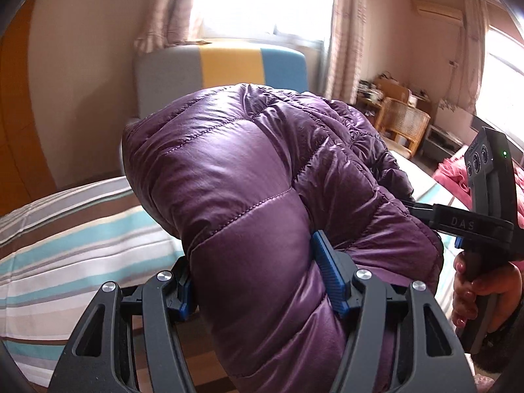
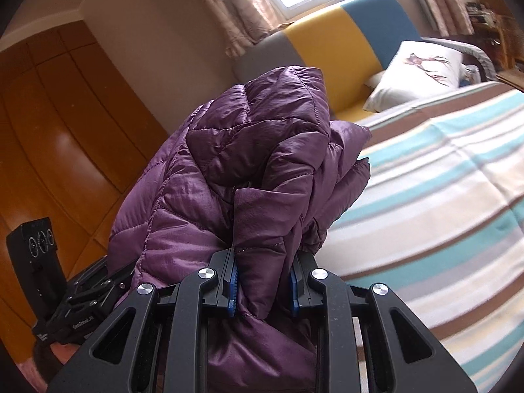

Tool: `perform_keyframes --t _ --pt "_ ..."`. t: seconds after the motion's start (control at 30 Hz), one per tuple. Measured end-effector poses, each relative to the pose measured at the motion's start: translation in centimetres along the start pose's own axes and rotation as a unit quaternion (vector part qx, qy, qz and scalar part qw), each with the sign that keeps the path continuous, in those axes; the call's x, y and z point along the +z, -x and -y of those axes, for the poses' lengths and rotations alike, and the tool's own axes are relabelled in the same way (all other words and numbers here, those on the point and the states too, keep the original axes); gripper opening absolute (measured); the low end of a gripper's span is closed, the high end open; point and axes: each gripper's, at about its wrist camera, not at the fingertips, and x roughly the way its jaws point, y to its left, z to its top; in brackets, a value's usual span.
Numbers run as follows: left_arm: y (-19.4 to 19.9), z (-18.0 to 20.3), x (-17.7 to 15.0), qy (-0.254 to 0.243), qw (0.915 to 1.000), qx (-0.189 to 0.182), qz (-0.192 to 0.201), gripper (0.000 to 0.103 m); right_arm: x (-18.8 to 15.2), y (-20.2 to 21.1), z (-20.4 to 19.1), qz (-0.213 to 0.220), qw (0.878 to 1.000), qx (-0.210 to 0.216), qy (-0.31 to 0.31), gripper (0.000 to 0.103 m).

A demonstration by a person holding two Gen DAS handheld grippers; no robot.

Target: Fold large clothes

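Note:
A purple quilted puffer jacket [image 1: 249,177] is bunched up and lifted off the bed. In the left wrist view my left gripper [image 1: 258,285] is shut on a thick fold of it, with the blue pads [image 1: 327,271] pressed into the padding. In the right wrist view my right gripper [image 2: 262,290] is shut on a thinner fold of the same jacket [image 2: 249,170], which rises above the jaws. At the right edge of the left view, a hand [image 1: 471,288] holds the right tool's black body [image 1: 471,226]. The left tool's black body [image 2: 36,249] shows at the lower left of the right view.
Under the jacket lies a bed with a striped cover [image 2: 442,190]. At its head are a grey, yellow and blue headboard [image 1: 222,65] and a white pillow [image 2: 422,68]. A wooden wardrobe [image 2: 65,124] stands left. A wicker chair [image 1: 402,121] and pink cloth [image 1: 448,170] are at the right.

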Motion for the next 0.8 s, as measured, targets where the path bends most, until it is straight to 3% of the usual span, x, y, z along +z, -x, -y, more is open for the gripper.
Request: perform_keyframes --t 0.3,0.53,0.63,0.73,0.8 --pt "1.4 -9.4 -0.2 0.044 0.9973 0.059 0.003 0.061 2.5 -7.5 -4.9 -0.036 0.998 0.041 0.033 0.023" --pt "0.0 -16.4 -1.5 0.077 0.9924 0.096 0.001 0.062 3.0 -14.7 -8.7 -0.069 0.994 0.051 0.063 0.023" --pt "-1.6 -19.0 -2.4 0.09 0.99 0.107 -0.011 0.062 2.9 -17.3 -9.3 -0.085 0.993 0.042 0.07 0.023" --pt "-3.8 -21.2 -3.9 0.108 0.9869 0.114 -0.037 0.065 1.7 -18.9 -9.6 -0.095 0.992 0.001 0.082 0.026" --pt "-4.6 -22.8 -5.4 0.129 0.985 0.108 -0.038 0.077 1.6 -19.8 -9.4 -0.103 0.991 -0.02 0.082 0.031"
